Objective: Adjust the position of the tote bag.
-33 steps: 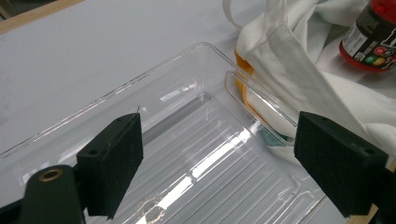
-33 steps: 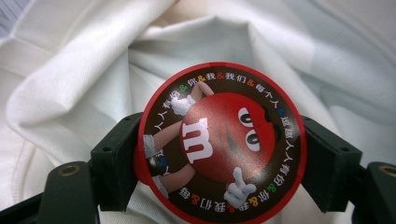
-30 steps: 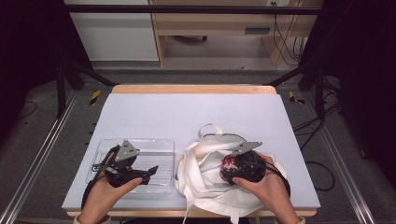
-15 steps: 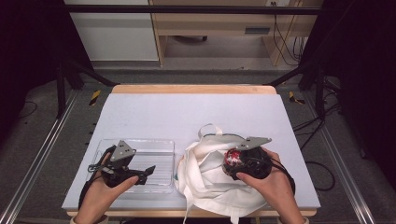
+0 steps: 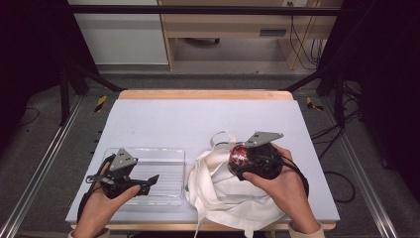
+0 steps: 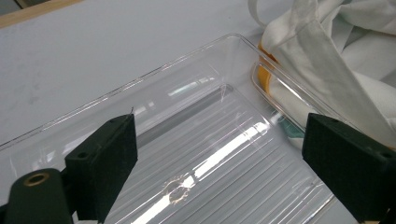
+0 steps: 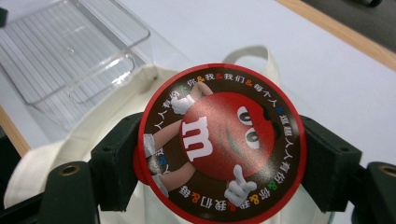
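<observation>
a pale grey table [image 5: 198, 124] with a wooden edge stands among dark frames and floor cables. on it lie one white cloth bag [image 5: 223, 198] and, just beside it, one clear ribbed tray [image 5: 168, 163]. the right gripper [image 7: 219, 149] grasps one round red-rimmed tub [image 7: 219, 144] above the bag; its lid shows a white "m" and chinese characters. the left gripper [image 6: 219, 163] hangs released over the tray.
</observation>
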Demonstrator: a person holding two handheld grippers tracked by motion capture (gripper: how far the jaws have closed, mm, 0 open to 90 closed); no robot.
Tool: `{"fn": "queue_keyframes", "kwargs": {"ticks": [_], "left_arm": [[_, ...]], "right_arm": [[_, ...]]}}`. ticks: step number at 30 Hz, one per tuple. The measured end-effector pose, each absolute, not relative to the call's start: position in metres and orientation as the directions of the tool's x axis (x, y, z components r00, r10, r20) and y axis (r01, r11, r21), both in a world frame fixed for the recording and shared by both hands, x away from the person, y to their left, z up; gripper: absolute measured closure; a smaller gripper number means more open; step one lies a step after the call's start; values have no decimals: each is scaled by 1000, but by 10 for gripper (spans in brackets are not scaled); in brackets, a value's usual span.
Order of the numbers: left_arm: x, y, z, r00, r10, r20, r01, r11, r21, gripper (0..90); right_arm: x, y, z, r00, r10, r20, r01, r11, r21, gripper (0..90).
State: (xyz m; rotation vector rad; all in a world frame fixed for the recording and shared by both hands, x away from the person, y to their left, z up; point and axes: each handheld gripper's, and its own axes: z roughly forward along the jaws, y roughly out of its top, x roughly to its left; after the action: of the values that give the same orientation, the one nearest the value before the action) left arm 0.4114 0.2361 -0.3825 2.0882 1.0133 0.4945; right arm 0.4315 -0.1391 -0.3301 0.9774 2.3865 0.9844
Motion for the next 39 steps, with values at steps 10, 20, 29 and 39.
{"fn": "queue_keyframes", "kwargs": {"ticks": [10,20,29,39], "left_arm": [[412,237,-385,611,792,16,507,-406,761,104],[413,247,-380,595,804,14,504,-386,772,104],[413,253,-384,572,820,26,515,-384,766,104],[413,269,-381,529,848,42,519,-362,774,103]], "right_arm": [[443,-106,-323,-723,687,-76,433,535,725,247],[456,-86,-323,-738,672,-60,438,545,715,247],[460,-76,-320,-750,658,-67,420,552,720,246],[460,-68,-313,-766,640,-66,405,559,724,247]]}}
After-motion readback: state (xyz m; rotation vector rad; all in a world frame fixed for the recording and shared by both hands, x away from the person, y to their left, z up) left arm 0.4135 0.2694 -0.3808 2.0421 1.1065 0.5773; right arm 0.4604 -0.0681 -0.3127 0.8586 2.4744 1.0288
